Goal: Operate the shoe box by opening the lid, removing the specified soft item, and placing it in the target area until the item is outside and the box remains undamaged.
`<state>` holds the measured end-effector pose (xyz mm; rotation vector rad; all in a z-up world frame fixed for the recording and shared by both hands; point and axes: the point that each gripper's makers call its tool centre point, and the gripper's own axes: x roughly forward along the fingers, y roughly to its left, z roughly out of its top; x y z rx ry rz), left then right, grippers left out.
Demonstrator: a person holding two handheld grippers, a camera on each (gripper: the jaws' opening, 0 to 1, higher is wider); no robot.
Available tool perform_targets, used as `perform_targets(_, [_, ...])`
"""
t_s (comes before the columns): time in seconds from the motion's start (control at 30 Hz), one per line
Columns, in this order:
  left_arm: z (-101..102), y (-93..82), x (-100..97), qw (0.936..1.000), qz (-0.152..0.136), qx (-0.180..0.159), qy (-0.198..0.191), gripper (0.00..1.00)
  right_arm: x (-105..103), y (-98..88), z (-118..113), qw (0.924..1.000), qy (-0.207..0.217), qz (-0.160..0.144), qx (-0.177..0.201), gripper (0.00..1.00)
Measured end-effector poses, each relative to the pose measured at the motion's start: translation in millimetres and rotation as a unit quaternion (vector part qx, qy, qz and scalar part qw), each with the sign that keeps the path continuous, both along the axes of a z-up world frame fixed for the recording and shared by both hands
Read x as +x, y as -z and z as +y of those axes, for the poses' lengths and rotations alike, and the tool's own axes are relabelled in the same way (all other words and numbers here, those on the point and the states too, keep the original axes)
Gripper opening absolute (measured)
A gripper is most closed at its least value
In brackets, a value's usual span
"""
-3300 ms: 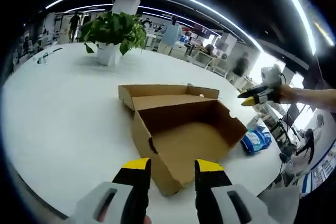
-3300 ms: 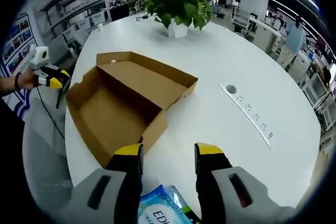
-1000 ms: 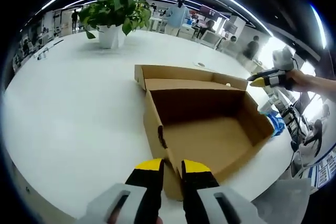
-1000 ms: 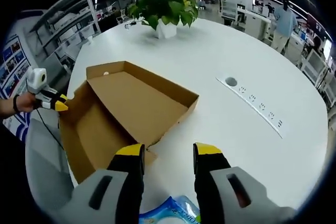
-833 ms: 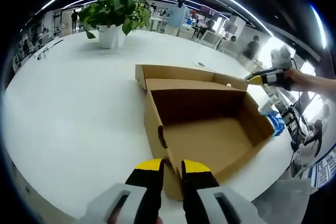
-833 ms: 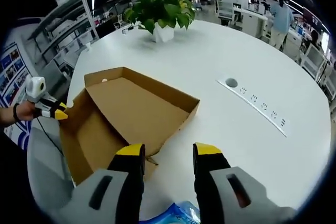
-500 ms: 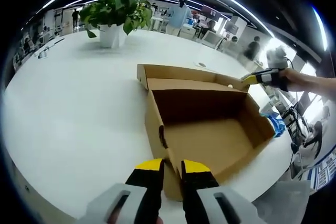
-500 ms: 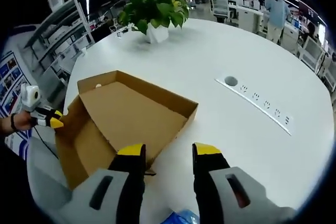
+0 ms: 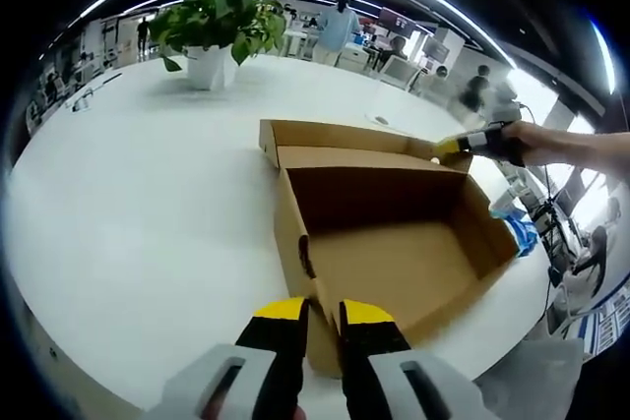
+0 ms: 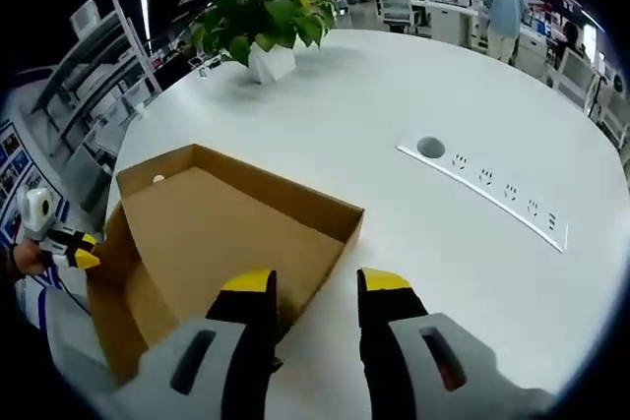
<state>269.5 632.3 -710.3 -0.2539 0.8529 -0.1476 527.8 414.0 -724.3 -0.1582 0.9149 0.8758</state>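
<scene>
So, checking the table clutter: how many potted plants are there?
1: a leafy green plant in a white pot, at the white table's far side beyond the open brown cardboard shoe box.

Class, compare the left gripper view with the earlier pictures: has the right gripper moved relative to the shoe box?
Yes. The right gripper has moved in toward the shoe box, from off its far corner to the lid's corner; the box has kept its place in that view.
</scene>
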Motion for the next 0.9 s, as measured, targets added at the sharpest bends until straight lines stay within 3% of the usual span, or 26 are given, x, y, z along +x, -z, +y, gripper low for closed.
perform_targets(0.27, [0.8,1.1,1.0,1.0,0.001,0.002,0.0,0.12,6.0,5.1,0.8,0.9996,0.026,0.01,0.007,0.25])
perform_targets(0.6, [0.6,0.5,2.7,1.0,0.001,0.007,0.001,0.11,12.8,12.7,5.0,0.9988,0.042,0.025,-0.004,0.14])
perform_targets(0.9, [0.2,0.2,2.6,0.9999,0.002,0.012,0.0,0.11,18.2,13.9,1.9,0.9985,0.041,0.011,-0.033,0.06])
